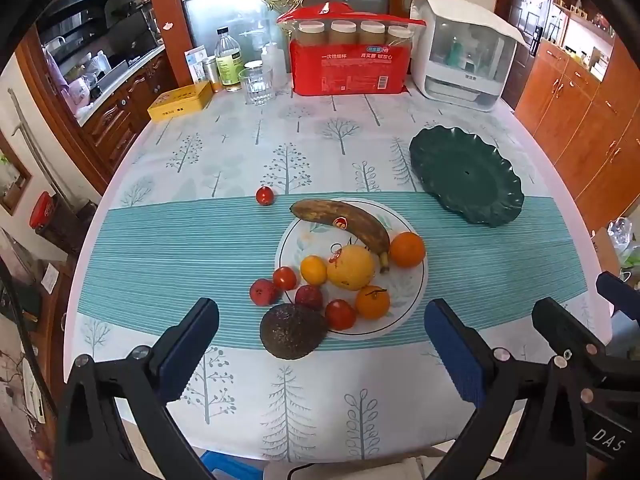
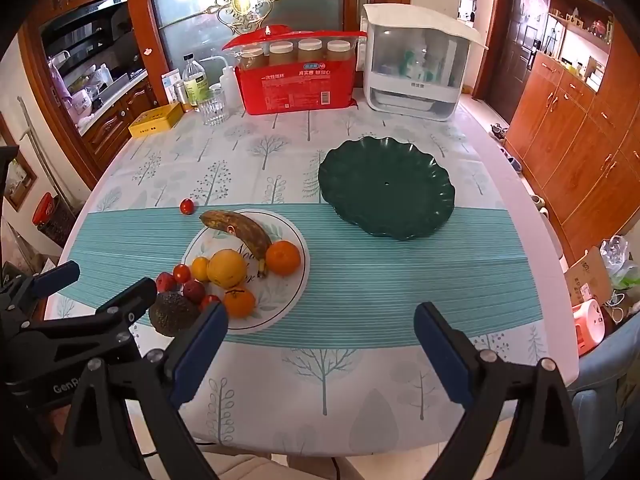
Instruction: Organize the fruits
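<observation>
- Wooden cabinets point(image 2: 568, 120) and a frosted glass door point(image 1: 248, 8) are seen behind a table point(image 1: 168, 248) that is covered with a tree-patterned cloth crossed by a teal striped band.
- On the band, a white plate point(image 1: 408, 284) is loaded with a browned banana point(image 1: 344, 222), a large yellow citrus fruit point(image 1: 351, 267), an orange point(image 1: 407, 249) and two smaller oranges point(image 1: 372, 301).
- Several small red fruits point(image 1: 285, 278) are gathered at the plate's near left edge, some on the rim and some on the cloth.
- A dark avocado point(image 1: 291, 330) is laid on the cloth, touching the plate's near rim.
- One small red fruit point(image 1: 265, 195) is set apart, beyond the plate to the left.
- A dark green scalloped dish point(image 2: 386, 188) is placed to the right of the white plate, and nothing is seen in it.
- At the far edge are lined up a red package point(image 1: 348, 68), a white appliance point(image 1: 464, 52), a bottle point(image 1: 229, 60), a glass point(image 1: 256, 84) and a yellow tin point(image 1: 180, 101).
- The left gripper point(image 1: 320, 320) is held above the near side of the plate with its jaws spread wide; nothing is gripped.
- The right gripper point(image 2: 320, 328) is held over the bare cloth near the table's edge, likewise spread wide and gripping nothing.
</observation>
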`<move>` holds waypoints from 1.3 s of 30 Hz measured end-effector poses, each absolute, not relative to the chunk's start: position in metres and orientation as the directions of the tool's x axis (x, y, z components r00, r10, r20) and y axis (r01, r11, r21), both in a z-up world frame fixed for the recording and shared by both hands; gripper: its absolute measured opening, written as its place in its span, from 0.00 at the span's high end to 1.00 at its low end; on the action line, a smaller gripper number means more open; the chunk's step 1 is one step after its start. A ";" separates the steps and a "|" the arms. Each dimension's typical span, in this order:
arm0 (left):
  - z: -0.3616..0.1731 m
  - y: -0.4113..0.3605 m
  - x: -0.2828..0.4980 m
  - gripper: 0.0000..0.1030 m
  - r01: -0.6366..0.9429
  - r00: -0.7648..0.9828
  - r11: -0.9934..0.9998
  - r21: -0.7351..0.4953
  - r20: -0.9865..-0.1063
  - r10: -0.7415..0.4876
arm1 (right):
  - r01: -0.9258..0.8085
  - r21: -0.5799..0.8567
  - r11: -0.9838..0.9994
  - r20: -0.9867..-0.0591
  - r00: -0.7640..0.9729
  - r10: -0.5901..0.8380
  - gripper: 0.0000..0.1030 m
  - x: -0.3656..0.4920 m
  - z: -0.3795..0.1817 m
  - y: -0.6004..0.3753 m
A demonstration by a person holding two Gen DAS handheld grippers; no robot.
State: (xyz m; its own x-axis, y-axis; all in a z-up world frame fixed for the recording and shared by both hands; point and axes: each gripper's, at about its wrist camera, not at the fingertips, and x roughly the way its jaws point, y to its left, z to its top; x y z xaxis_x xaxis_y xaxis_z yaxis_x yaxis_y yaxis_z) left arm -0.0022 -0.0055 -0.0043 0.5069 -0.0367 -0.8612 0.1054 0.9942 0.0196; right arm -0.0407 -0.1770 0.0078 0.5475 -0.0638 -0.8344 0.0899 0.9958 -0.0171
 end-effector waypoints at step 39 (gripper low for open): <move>-0.008 -0.005 -0.004 0.04 0.098 0.513 0.995 0.035 -0.858 -0.020 | 0.085 -0.013 0.996 -0.833 0.550 -0.058 0.08 -0.037 0.008 -0.175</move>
